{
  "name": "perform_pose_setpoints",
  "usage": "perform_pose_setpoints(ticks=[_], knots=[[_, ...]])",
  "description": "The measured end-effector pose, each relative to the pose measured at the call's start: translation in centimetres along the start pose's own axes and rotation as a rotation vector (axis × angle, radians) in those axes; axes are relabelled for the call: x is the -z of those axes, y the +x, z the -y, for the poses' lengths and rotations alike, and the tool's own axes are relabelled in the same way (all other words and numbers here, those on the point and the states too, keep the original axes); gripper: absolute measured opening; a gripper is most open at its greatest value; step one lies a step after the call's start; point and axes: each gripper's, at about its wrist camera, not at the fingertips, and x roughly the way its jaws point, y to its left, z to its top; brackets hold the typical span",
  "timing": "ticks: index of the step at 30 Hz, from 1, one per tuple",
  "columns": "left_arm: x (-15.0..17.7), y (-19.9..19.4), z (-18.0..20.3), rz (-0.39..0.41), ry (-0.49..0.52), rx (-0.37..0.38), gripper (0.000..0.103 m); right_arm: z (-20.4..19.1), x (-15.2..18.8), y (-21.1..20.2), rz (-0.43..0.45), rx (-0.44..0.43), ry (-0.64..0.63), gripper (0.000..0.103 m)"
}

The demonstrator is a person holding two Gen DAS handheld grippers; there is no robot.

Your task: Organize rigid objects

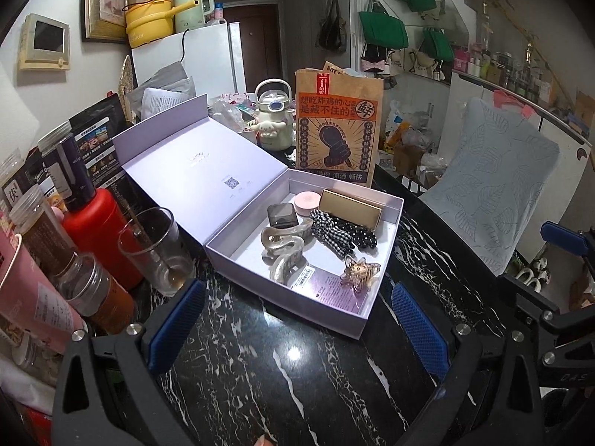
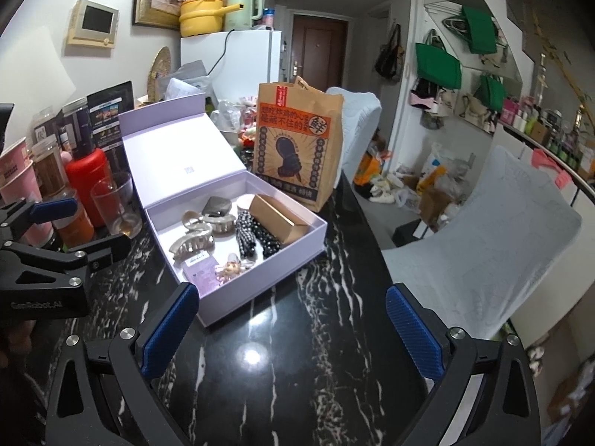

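An open lilac box (image 1: 323,308) (image 2: 297,251) sits on the black marble table (image 1: 260,379), lid tilted back. Inside lie pearly claw clips (image 1: 282,251) (image 2: 193,239), a gold box (image 1: 351,208) (image 2: 277,219), black-and-white scrunchies (image 1: 342,234) (image 2: 256,239), a pink round case (image 1: 308,200), a dark grey case (image 1: 283,215), a small amber clip (image 1: 360,271) (image 2: 232,267) and a purple card (image 1: 331,288). My left gripper (image 1: 297,329) is open and empty, just in front of the box. My right gripper (image 2: 293,330) is open and empty, near the box's front corner.
A glass with a spoon (image 1: 158,249), a red bottle (image 1: 98,223) and several jars (image 1: 93,293) crowd the table's left. A brown paper bag (image 1: 336,122) (image 2: 297,141) and a cream kettle (image 1: 271,115) stand behind the box. A chair (image 2: 479,245) is at the right edge.
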Motion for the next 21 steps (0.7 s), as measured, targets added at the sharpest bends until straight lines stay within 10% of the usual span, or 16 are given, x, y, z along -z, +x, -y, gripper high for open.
perform_pose_setpoints(ticks=[21], knots=[[1.6, -0.2, -0.9, -0.047, -0.021, -0.02, 0.102, -1.9, 1.3, -0.2, -0.03, -0.014, -0.022, 0.102]])
